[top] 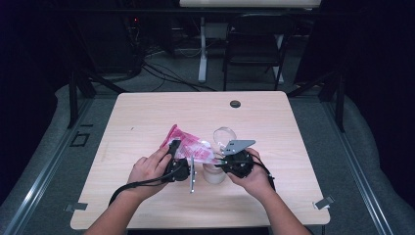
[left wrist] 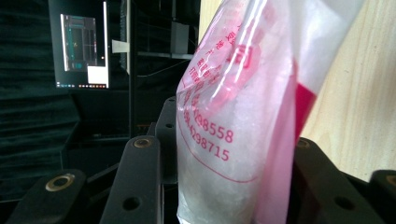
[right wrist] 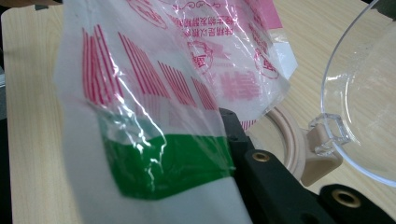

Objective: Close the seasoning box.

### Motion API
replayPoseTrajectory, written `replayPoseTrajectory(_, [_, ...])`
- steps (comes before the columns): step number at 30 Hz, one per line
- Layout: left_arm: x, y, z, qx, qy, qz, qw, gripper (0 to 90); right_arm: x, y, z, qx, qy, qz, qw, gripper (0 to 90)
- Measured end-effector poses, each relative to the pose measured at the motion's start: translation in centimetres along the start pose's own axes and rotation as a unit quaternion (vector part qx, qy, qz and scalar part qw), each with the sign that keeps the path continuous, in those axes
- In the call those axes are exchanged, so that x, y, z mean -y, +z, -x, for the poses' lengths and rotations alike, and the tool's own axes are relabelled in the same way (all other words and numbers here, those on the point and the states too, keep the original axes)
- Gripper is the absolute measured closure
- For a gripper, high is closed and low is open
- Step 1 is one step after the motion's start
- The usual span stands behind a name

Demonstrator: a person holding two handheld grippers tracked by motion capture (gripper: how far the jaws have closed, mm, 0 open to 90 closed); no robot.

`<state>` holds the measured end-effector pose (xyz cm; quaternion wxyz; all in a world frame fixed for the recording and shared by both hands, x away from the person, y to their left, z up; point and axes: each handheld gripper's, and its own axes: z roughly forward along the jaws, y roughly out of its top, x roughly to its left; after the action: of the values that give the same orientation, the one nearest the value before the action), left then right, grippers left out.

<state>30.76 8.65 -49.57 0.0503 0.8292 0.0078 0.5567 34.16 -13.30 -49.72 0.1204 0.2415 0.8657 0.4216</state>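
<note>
Pink-printed plastic bag (top: 190, 147) held above the table (top: 147, 117), clamped between left gripper (top: 177, 161) and right gripper (top: 234, 157), beside the open-lidded jar (top: 215, 172); contents, seemingly white granules, apparently not yet poured.

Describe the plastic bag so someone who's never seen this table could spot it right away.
On the light wooden table, look near the middle, between the person's two hands. The plastic bag is held there by the left gripper and the right gripper, beside an open clear-lidded jar. It alone is crinkly, with pink-red print and white contents.
</note>
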Motion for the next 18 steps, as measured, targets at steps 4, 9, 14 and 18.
replayPoseTrajectory(4, [0.06, 0.10, 0.18, 0.002, -0.007, 0.000, 1.0000, 63.9, -0.03, 0.00, -0.05, 0.001, -0.001, 0.002, 1.0000, 90.0])
replayPoseTrajectory(9, [0.15, 0.21, 0.56, 0.009, -0.013, -0.004, 0.9999, 63.9, -0.05, 0.01, -0.09, 0.001, -0.001, 0.003, 1.0000, 90.0])
replayPoseTrajectory(14, [0.25, 0.27, 0.78, 0.013, -0.028, -0.003, 0.9995, 64.1, -0.07, -0.01, -0.13, 0.001, -0.002, 0.003, 1.0000, 90.0])
replayPoseTrajectory(18, [0.32, 0.34, 0.99, 0.021, -0.039, -0.007, 0.9990, 64.3, -0.11, -0.05, -0.18, 0.001, -0.003, 0.003, 1.0000, 90.0])
